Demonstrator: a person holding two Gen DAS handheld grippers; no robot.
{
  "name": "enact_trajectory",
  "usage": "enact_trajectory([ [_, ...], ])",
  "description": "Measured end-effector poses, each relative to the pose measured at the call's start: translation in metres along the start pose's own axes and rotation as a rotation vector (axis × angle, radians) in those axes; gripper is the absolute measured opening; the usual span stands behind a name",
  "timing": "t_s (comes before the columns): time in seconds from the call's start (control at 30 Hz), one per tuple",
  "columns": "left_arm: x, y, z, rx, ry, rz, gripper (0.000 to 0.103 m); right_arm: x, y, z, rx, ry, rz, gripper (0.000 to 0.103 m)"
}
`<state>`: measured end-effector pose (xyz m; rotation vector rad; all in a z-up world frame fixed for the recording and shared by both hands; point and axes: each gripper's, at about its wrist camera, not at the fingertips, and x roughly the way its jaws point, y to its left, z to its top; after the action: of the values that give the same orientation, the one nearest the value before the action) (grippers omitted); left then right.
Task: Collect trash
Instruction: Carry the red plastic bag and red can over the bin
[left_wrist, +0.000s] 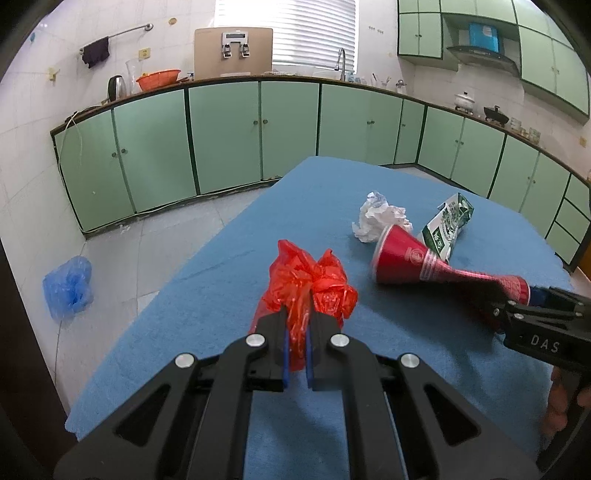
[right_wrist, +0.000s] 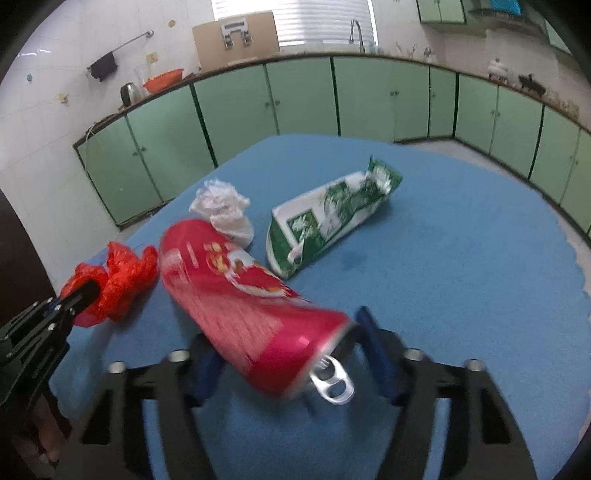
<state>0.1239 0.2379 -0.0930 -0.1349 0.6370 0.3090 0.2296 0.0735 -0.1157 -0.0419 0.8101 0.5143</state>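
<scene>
Nearest the lens in my right wrist view, my right gripper (right_wrist: 291, 354) had its blue pads on either side of the pull-tab end of a red can (right_wrist: 236, 291), low in the frame. The jaws stood part-way closed around it; motion blur kept me from telling whether the pads were pressing yet, so I judged this a grip just forming. The can lay on its side, its far end pointing toward the upper left, which let me take it from the end.

In my left wrist view, my left gripper (left_wrist: 297, 354) sat at the bottom centre, jaws narrow and pinched on a crumpled red plastic bag (left_wrist: 310, 284). I took this to be the trash bag, held ready so the litter could go in.

Past the can, toward the middle of the frame, lay a crumpled white paper ball (right_wrist: 225, 210), touching or just beside the can's far end. To its right lay a flattened green and white carton (right_wrist: 328, 218), apart from the can. All rested on a blue cloth-covered table (right_wrist: 461, 266). Neither piece was collected yet.

Green cabinets (left_wrist: 225, 136) ran along the back, and a blue bag (left_wrist: 68, 286) lay on the floor at the left edge.
</scene>
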Motion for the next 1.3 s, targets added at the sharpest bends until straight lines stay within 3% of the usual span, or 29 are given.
enact_trajectory([
  [0.17,-0.002,0.001,0.0,-0.011,0.002,-0.011,0.005,-0.013,-0.002,-0.005,0.014,0.017,0.04,0.055],
  [0.63,-0.02,-0.032,-0.005,0.024,-0.015,-0.098,0.005,-0.059,-0.046,-0.032,0.126,0.043,-0.048,0.049],
  [0.83,-0.025,-0.05,-0.006,0.045,-0.016,-0.129,0.005,-0.068,-0.06,-0.047,0.213,0.094,-0.011,0.049],
  [1.3,-0.04,-0.109,-0.002,0.122,-0.047,-0.221,0.005,-0.117,-0.119,-0.051,0.33,-0.031,-0.118,0.048],
])
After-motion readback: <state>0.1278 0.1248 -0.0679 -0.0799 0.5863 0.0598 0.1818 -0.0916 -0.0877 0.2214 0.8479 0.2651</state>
